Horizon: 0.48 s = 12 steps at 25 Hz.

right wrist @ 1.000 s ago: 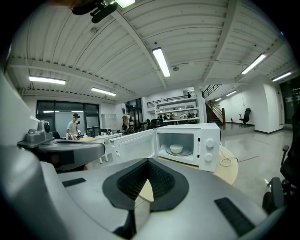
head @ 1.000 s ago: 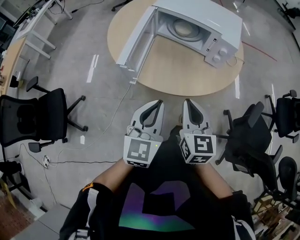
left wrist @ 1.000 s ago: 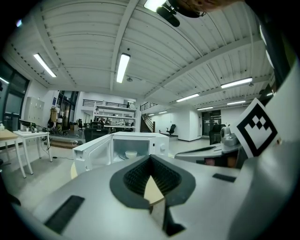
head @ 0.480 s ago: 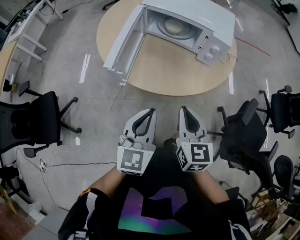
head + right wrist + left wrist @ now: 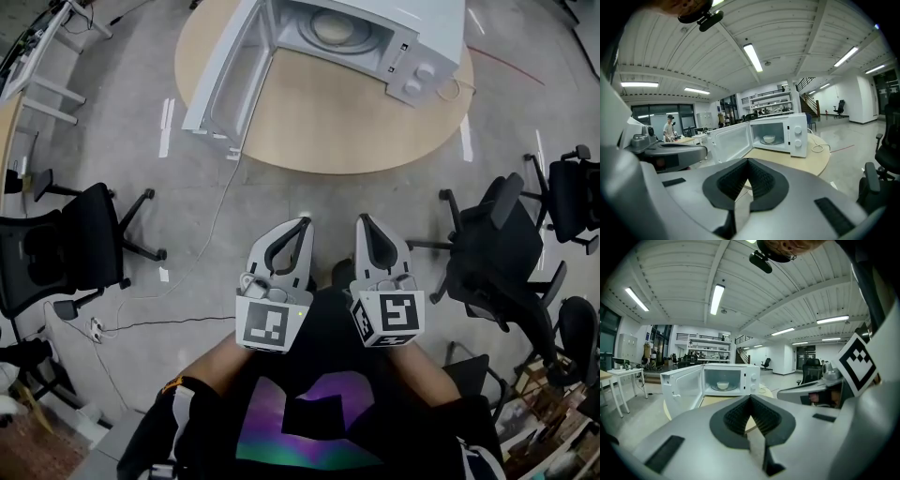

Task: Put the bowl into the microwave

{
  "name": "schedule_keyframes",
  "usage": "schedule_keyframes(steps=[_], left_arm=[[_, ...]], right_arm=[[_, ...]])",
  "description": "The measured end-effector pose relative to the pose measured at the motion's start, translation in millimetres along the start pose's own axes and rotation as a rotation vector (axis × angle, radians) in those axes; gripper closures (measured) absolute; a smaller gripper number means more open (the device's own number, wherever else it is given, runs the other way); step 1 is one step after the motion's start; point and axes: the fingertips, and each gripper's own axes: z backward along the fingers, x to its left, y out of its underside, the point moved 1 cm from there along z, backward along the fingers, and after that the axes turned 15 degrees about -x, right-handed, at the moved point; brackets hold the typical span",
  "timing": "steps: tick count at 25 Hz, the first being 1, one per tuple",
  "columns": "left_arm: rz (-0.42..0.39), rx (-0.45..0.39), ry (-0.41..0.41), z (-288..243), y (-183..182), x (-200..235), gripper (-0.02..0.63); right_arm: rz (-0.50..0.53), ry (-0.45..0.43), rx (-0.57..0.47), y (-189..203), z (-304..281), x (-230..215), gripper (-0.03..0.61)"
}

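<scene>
A white microwave (image 5: pixel 375 37) stands on the round wooden table (image 5: pixel 337 122) with its door (image 5: pixel 220 80) swung wide open to the left. A small white bowl (image 5: pixel 723 386) sits on the turntable inside it, and the right gripper view also shows the bowl (image 5: pixel 768 139) there. My left gripper (image 5: pixel 302 223) and right gripper (image 5: pixel 361 219) are side by side close to my body, well short of the table's near edge, over the floor. Both point toward the microwave. Each has its jaws shut with nothing between them, as the left gripper (image 5: pixel 751 418) and right gripper (image 5: pixel 746 180) views show.
Black office chairs stand on the left (image 5: pixel 66 248) and on the right (image 5: pixel 497 258), with another chair (image 5: pixel 572 197) farther right. A cable (image 5: pixel 206 244) trails across the concrete floor from the table. A white desk (image 5: pixel 47 56) is at the top left.
The table and microwave have slid toward the top of the head view, so they lie farther from me. Both grippers stay shut and side by side.
</scene>
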Motion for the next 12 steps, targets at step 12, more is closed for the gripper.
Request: schedule_keyframes(steps=[12], left_arm=[[-0.016,-0.018,0.045,8,-10,-18,0.569]], right_arm=[[-0.003,0.012,-0.04,-11,18,1,0.565]])
